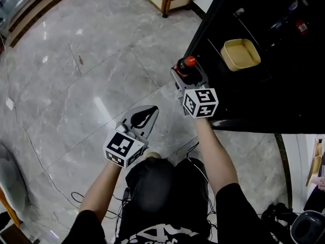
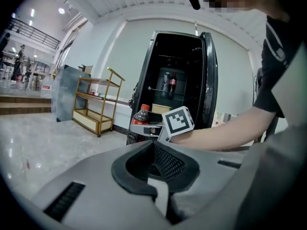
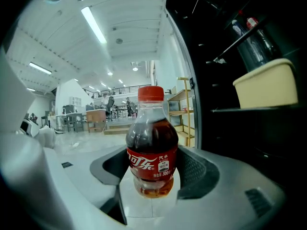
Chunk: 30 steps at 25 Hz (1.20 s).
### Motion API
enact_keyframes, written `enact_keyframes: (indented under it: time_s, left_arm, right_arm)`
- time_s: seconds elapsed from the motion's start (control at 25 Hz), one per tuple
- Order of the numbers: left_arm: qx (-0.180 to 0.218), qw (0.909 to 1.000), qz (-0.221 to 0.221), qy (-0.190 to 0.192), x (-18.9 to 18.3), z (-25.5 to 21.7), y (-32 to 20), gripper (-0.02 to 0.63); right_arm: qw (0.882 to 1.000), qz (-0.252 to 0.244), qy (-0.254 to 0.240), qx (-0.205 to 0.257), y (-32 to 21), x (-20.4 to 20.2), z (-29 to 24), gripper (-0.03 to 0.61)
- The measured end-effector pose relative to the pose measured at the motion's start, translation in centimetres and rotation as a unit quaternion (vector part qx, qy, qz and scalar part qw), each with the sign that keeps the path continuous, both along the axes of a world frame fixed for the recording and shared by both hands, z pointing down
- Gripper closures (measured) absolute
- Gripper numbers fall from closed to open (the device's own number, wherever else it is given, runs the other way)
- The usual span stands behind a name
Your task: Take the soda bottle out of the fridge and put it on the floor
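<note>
The soda bottle (image 3: 152, 143) is a small cola bottle with a red cap and a red label. It stands upright between the pads of my right gripper (image 3: 153, 166), which is shut on its lower half. In the head view the bottle (image 1: 186, 65) and right gripper (image 1: 187, 72) hang above the grey tiled floor (image 1: 76, 85), just in front of the open black fridge (image 1: 254, 85). My left gripper (image 1: 151, 111) is lower left of them with its tips together and nothing in it. The left gripper view shows the left gripper's jaws (image 2: 154, 147), with the bottle (image 2: 140, 116) beyond.
A yellow tub (image 1: 240, 54) sits on a fridge shelf, and more bottles (image 2: 169, 82) stand deeper inside. A wooden shelf trolley (image 2: 96, 107) stands against the wall left of the fridge. Cables (image 1: 76, 194) lie on the floor by the person's legs.
</note>
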<state>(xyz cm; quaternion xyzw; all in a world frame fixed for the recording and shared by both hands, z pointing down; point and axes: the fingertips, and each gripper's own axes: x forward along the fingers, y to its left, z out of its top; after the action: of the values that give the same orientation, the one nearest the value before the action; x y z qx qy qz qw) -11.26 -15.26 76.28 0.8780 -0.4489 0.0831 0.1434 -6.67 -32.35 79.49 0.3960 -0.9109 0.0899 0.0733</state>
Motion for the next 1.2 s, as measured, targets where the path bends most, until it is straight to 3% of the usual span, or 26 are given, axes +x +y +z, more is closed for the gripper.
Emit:
enact_keyframes:
  time_s: [0.32, 0.8, 1.2]
  left_arm:
    - [0.002, 0.9999, 0.005, 0.013, 0.7, 7.3, 1.7, 0.607]
    - [-0.008, 0.9999, -0.01, 0.01, 0.6, 14.2, 4.0, 0.607]
    - [-0.047, 0.9983, -0.019, 0.029, 1.1, 20.1, 5.4, 0.607]
  right_arm:
    - [1.0, -0.017, 0.013, 0.007, 1.3, 0.0, 7.0, 0.262]
    - [1.0, 0.003, 0.003, 0.004, 2.0, -0.2, 15.6, 0.262]
    - [0.999, 0.018, 0.033, -0.03, 3.7, -0.2, 25.3, 0.262]
